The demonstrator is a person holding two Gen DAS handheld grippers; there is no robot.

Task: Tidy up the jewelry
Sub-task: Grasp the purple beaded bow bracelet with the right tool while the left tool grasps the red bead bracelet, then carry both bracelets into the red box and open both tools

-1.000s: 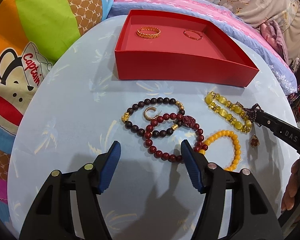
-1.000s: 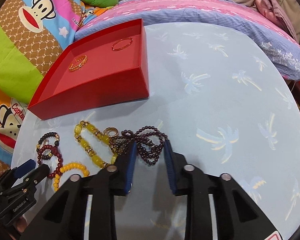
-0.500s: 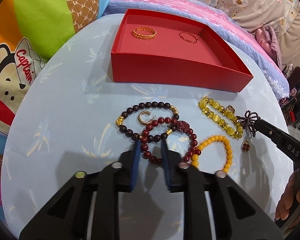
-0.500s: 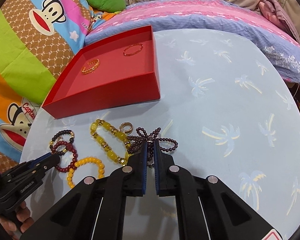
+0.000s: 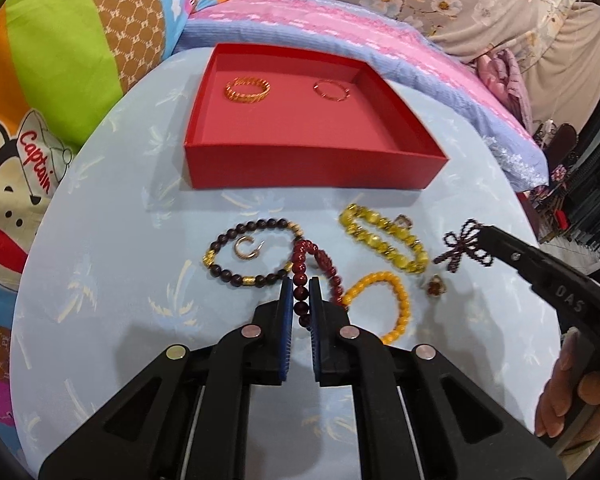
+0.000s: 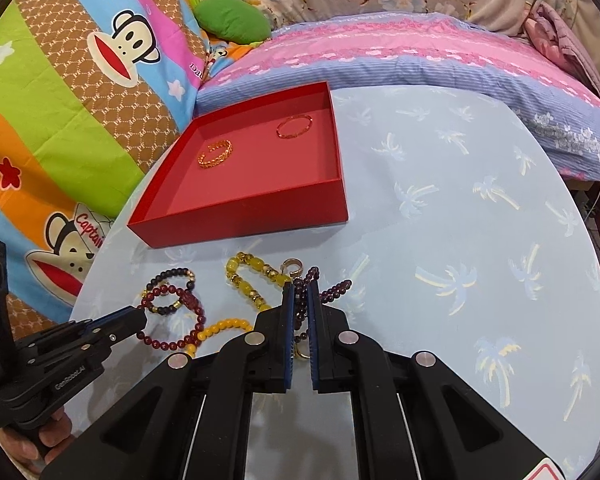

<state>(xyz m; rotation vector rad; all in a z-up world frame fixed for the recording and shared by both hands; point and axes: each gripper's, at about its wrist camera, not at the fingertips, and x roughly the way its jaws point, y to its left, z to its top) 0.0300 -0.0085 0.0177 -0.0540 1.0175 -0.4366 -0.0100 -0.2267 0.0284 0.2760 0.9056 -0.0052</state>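
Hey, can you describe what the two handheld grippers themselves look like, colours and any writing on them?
Both are black plastic. The left gripper and right gripper each have flat blue-padded jaws and round silver pivot pins. White raised lettering runs along their bodies, reading "DAS" on the right one seen side-on. No cables or sleeves show.

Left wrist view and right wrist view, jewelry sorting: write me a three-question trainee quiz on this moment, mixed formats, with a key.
1. True or false: the red box already holds two bangles.
2. Multiple choice. What is the left gripper shut on?
A. the dark red bracelet
B. the yellow bracelet
C. the orange bracelet
3. Fill in: the right gripper is shut on the ____ bead strand.

Key
1. True: the gold bangle and the thin red bangle lie on its floor.
2. A
3. purple
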